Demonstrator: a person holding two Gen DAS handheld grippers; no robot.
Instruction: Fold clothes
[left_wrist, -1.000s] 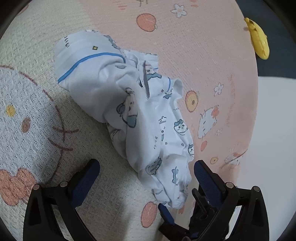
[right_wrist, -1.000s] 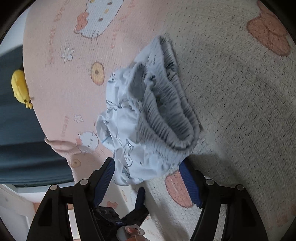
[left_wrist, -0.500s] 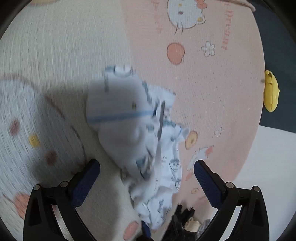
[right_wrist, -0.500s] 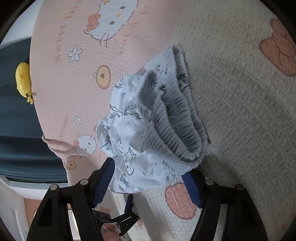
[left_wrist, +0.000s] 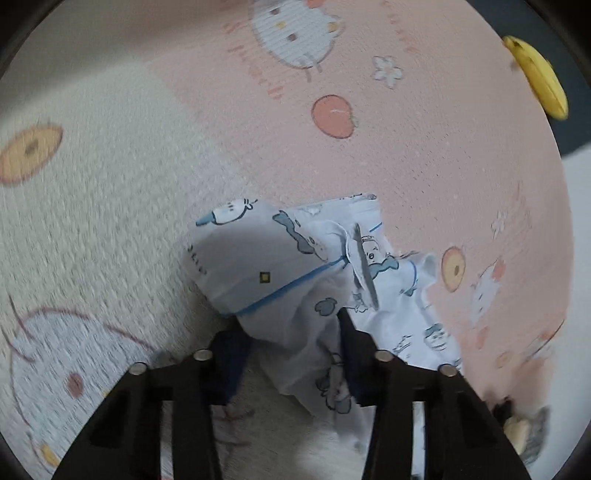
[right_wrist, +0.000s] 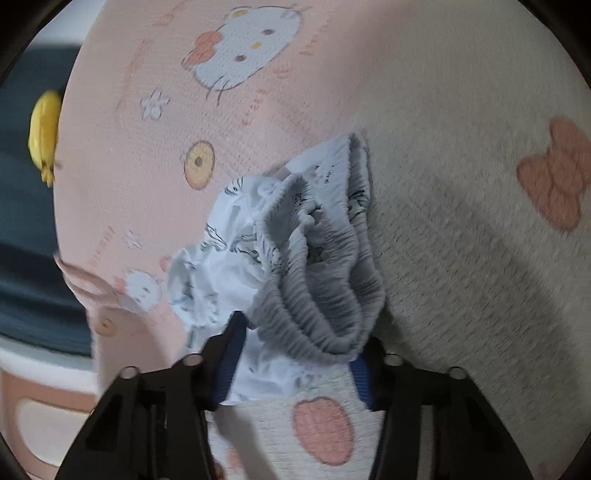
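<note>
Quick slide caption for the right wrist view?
Right gripper jaws closing around the gray elastic waistband of cartoon-print shorts on a cartoon-cat blanket.

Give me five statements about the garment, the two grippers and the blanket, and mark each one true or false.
1. The left gripper has cloth of the printed garment between its fingers. True.
2. The right gripper hangs well clear of the garment. False: the gathered grey waistband sits between its fingers.
3. The garment is already folded into a flat square. False: it lies bunched and crumpled.
4. The garment lies on a blanket with cartoon cat faces. True.
5. The yellow toy rests on top of the garment. False: it lies apart, beyond the blanket's edge.
</note>
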